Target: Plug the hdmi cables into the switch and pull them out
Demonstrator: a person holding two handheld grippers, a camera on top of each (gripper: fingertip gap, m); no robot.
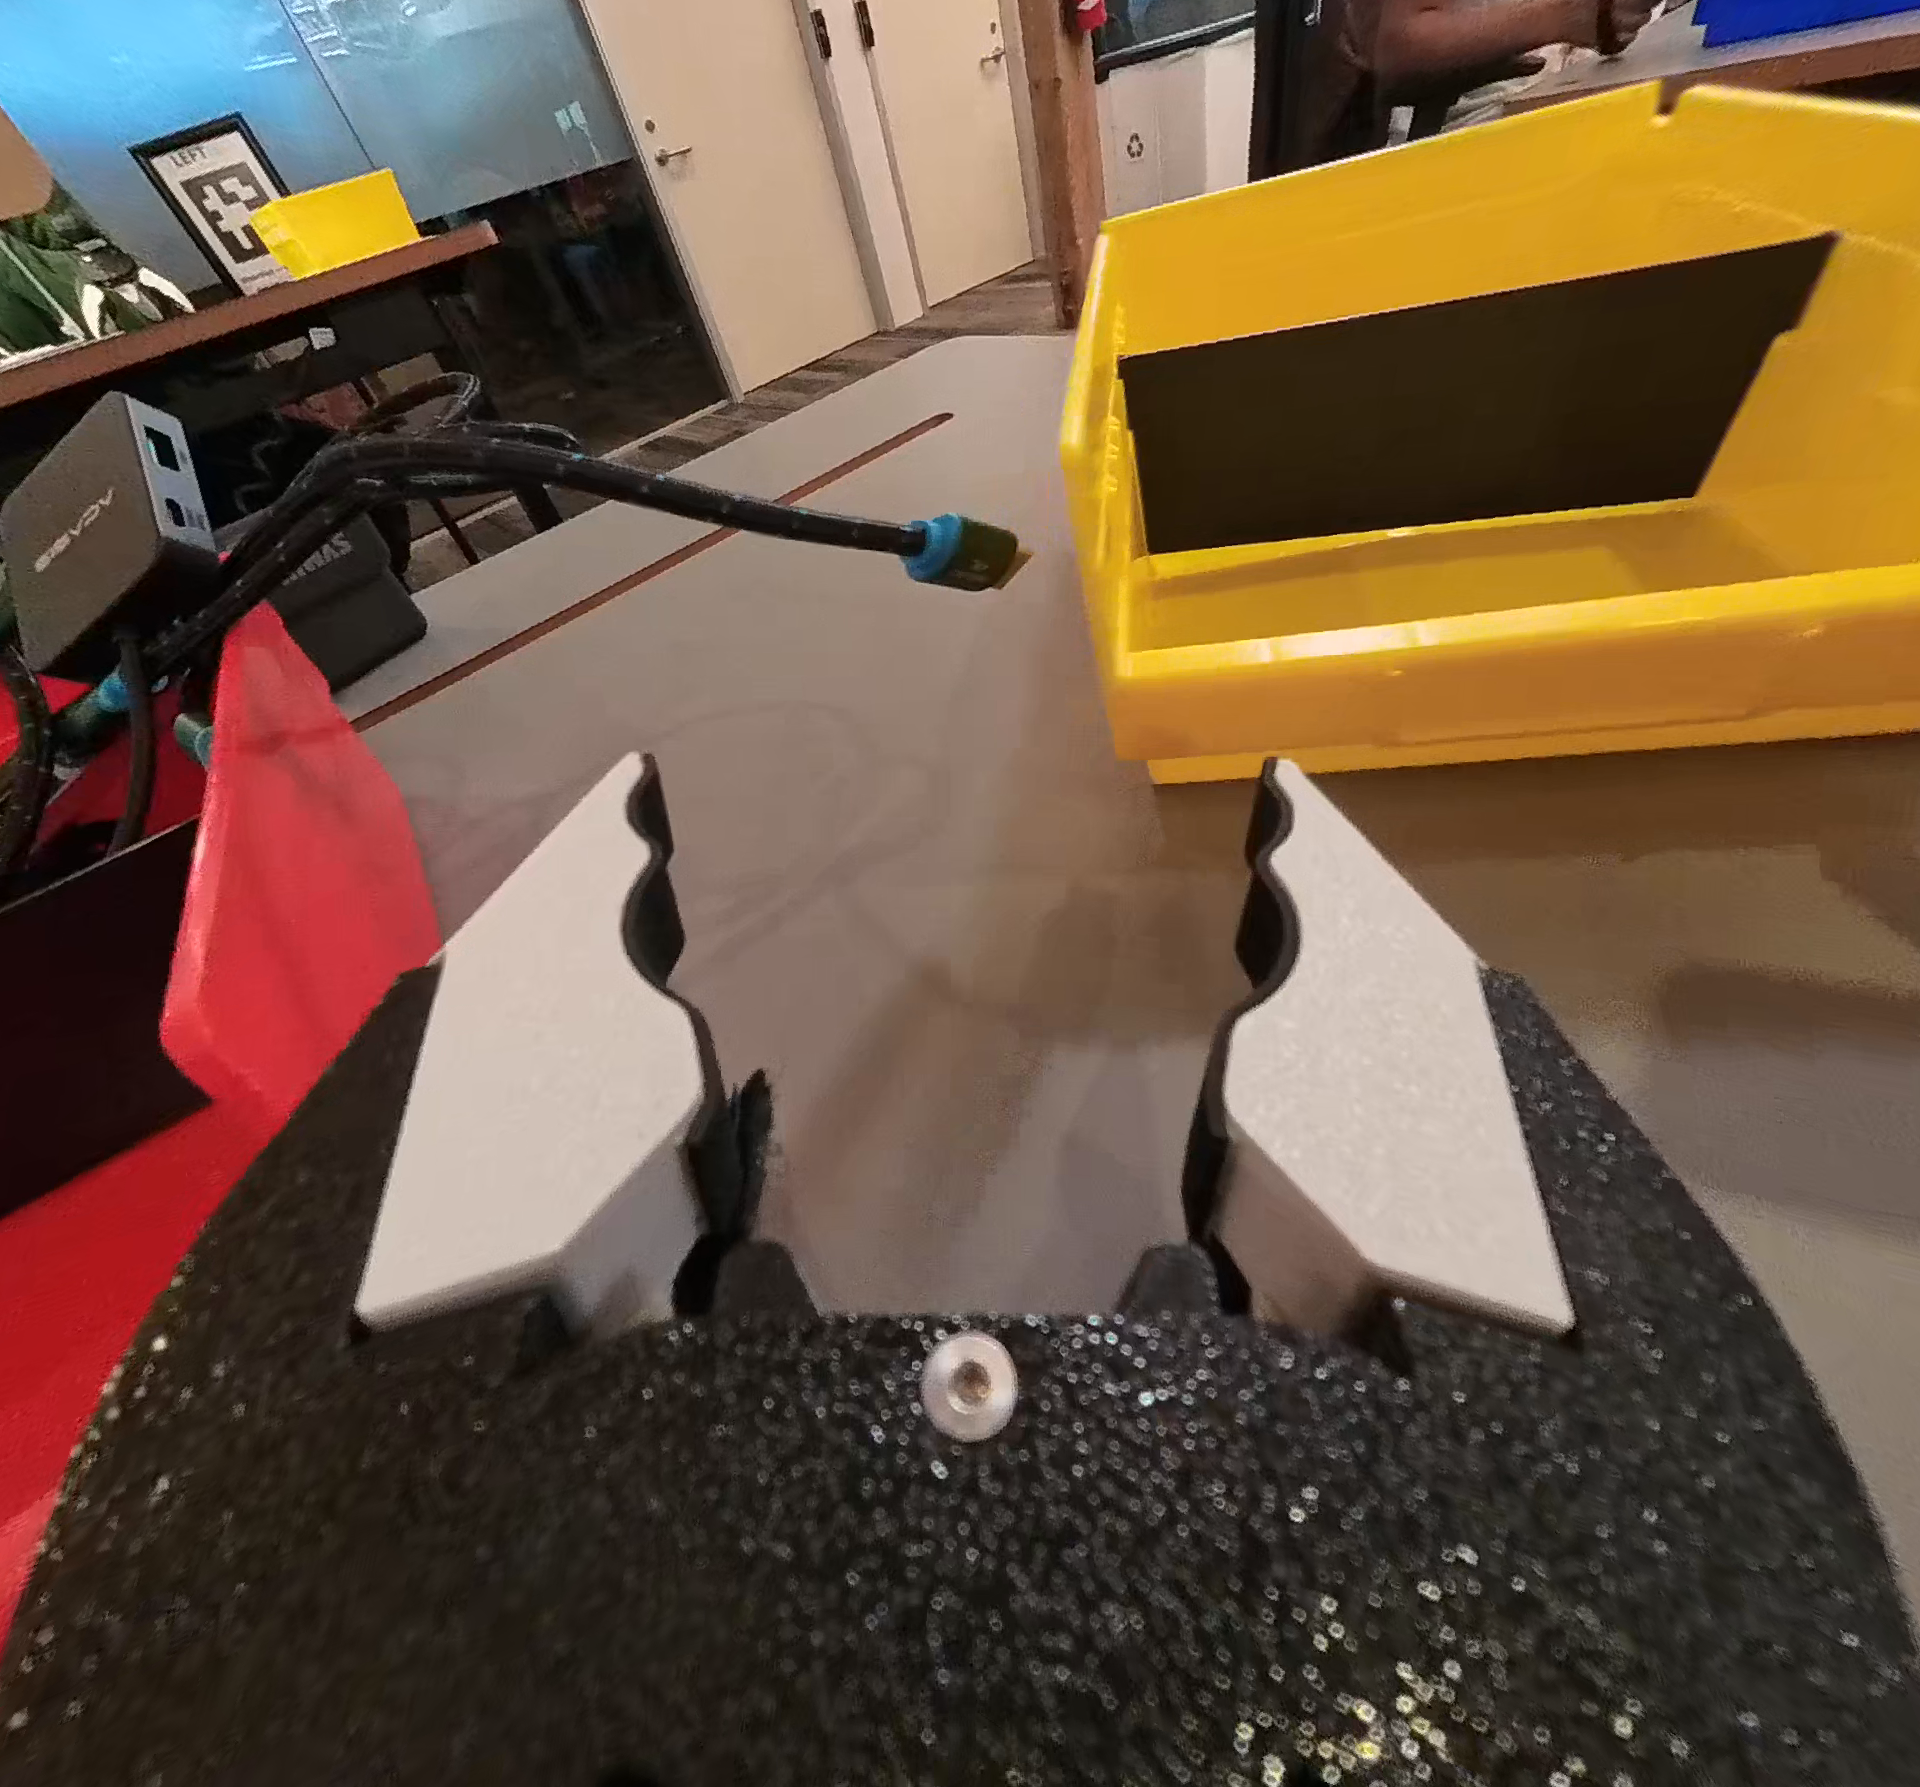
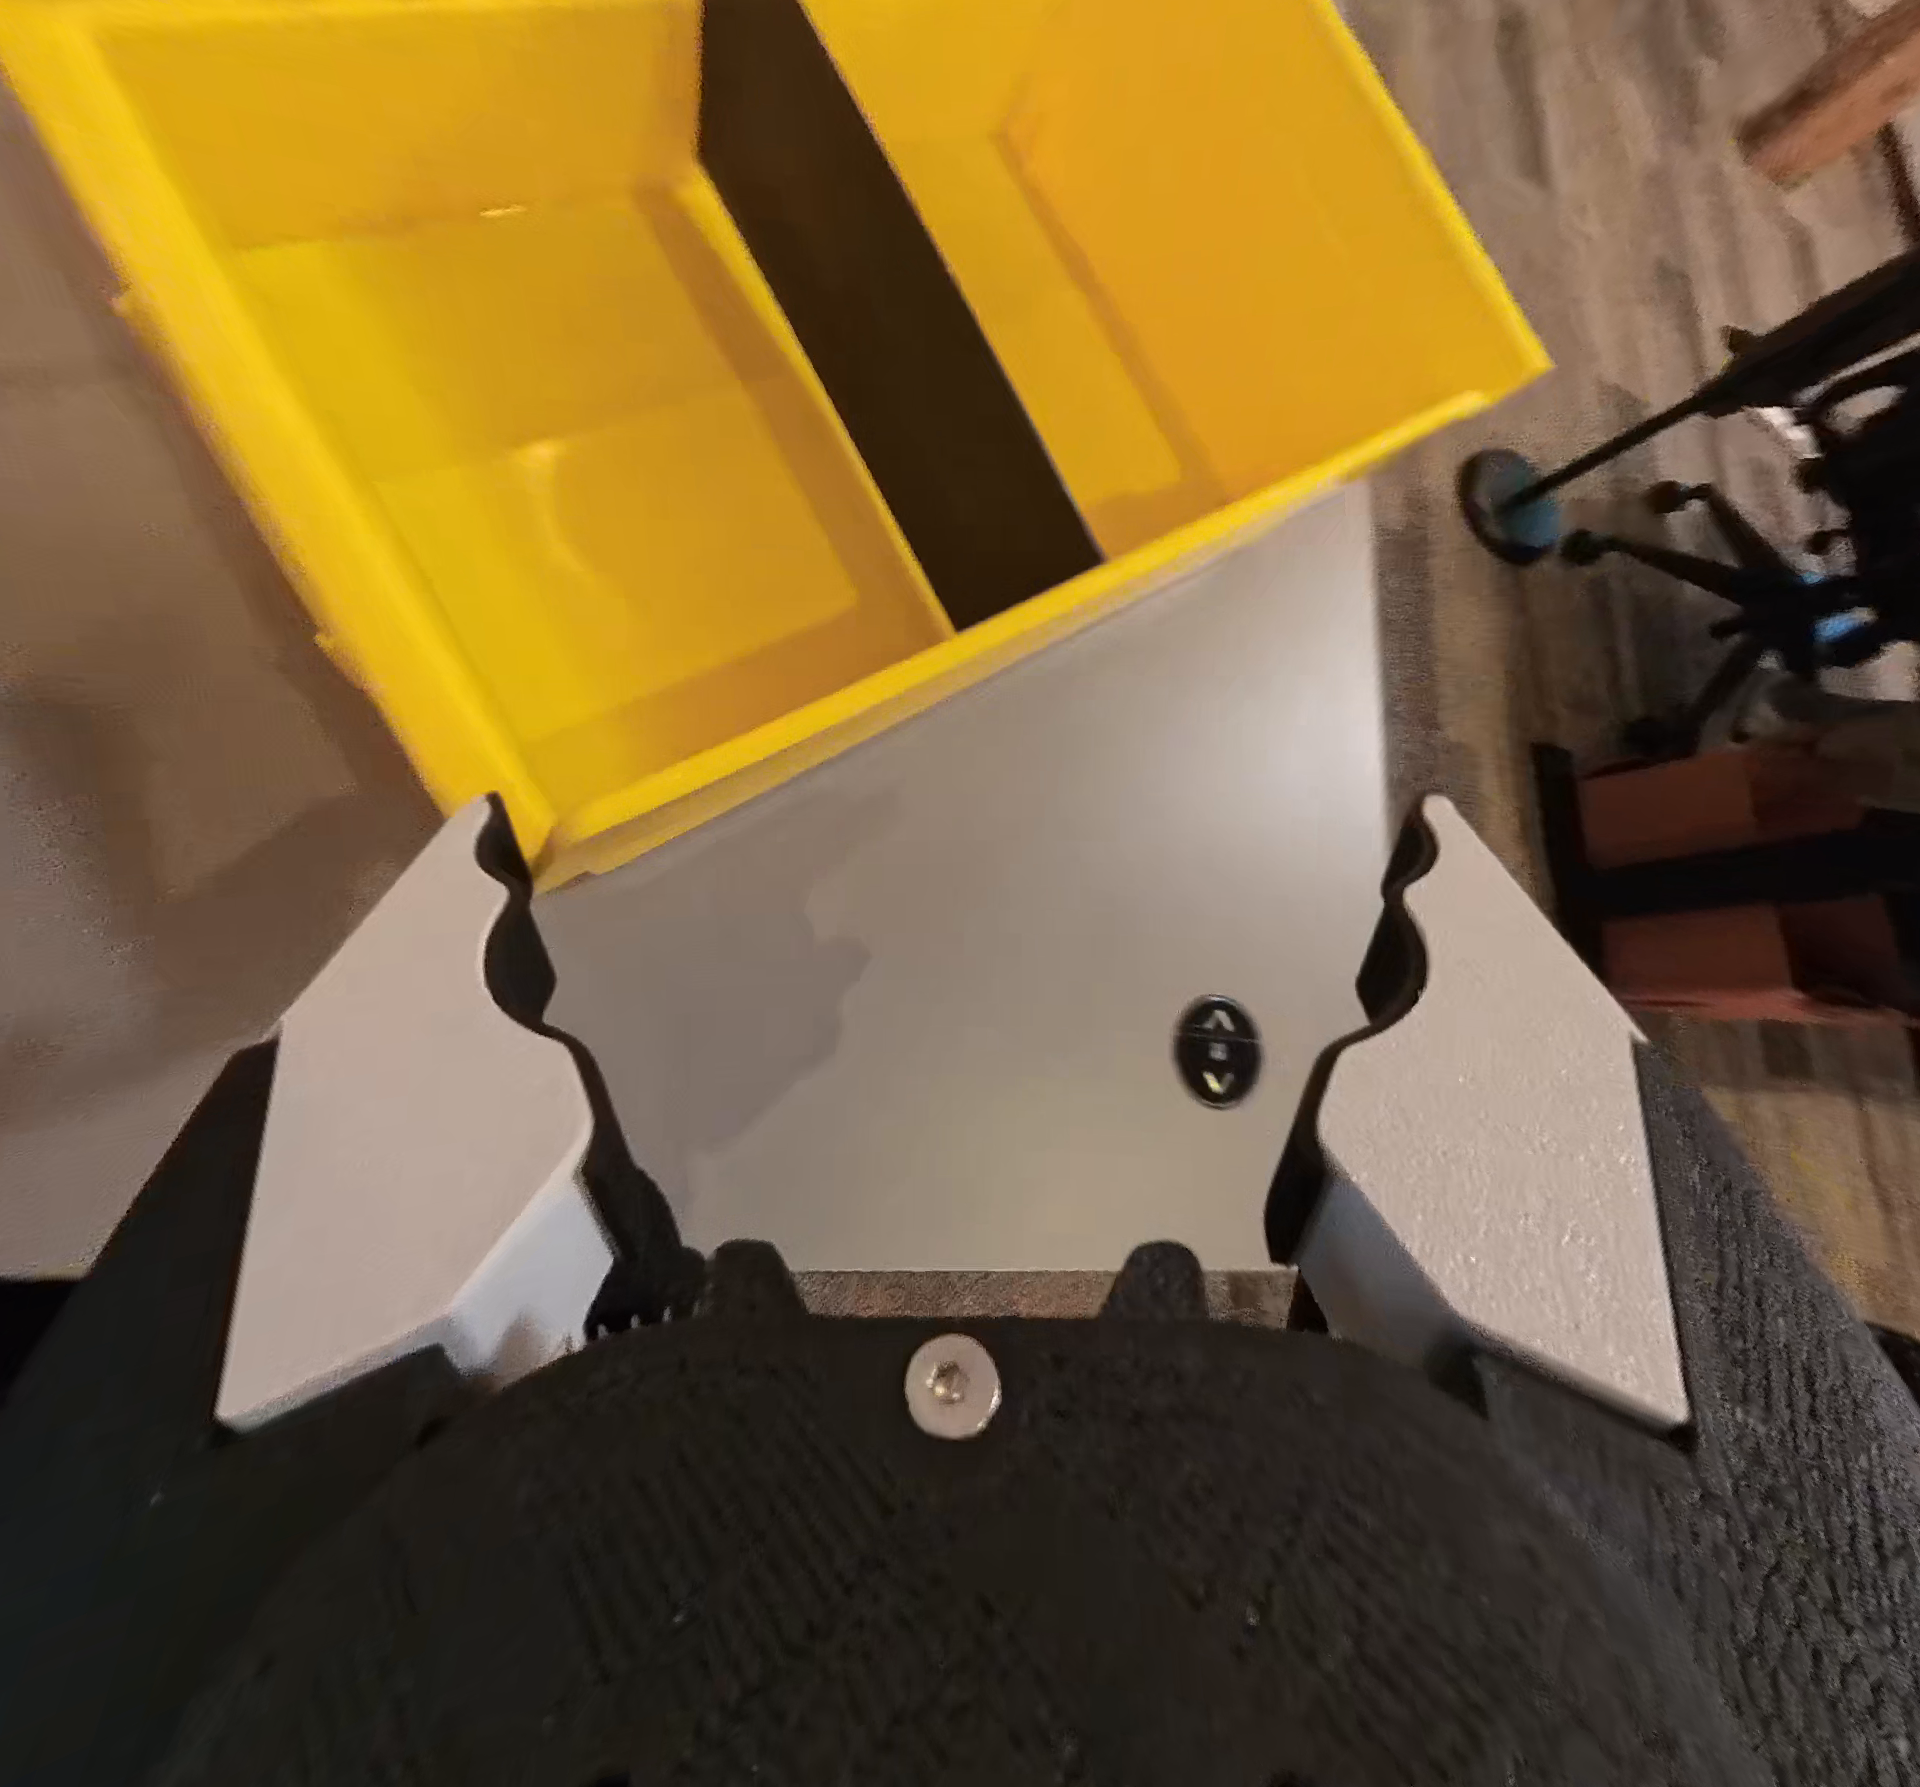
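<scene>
In the left wrist view a grey HDMI switch box (image 1: 88, 532) stands at the far left in a red bin (image 1: 281, 854), with several black braided cables bundled beside it. One cable's plug (image 1: 961, 553), black with a blue collar, juts out to the right above the grey table, free in the air. My left gripper (image 1: 956, 781) is open and empty, low over the table, short of the plug. My right gripper (image 2: 956, 812) is open and empty above the table's near right corner, in front of the yellow bin. No switch or cable shows in the right wrist view.
A yellow bin (image 1: 1455, 677) with a black divider (image 1: 1455, 418) sits on the grey table (image 1: 831, 802) to the right; it fills the top of the right wrist view (image 2: 644, 781). A round black desk button (image 2: 1218, 1051) sits near the table edge. A person sits at a far table.
</scene>
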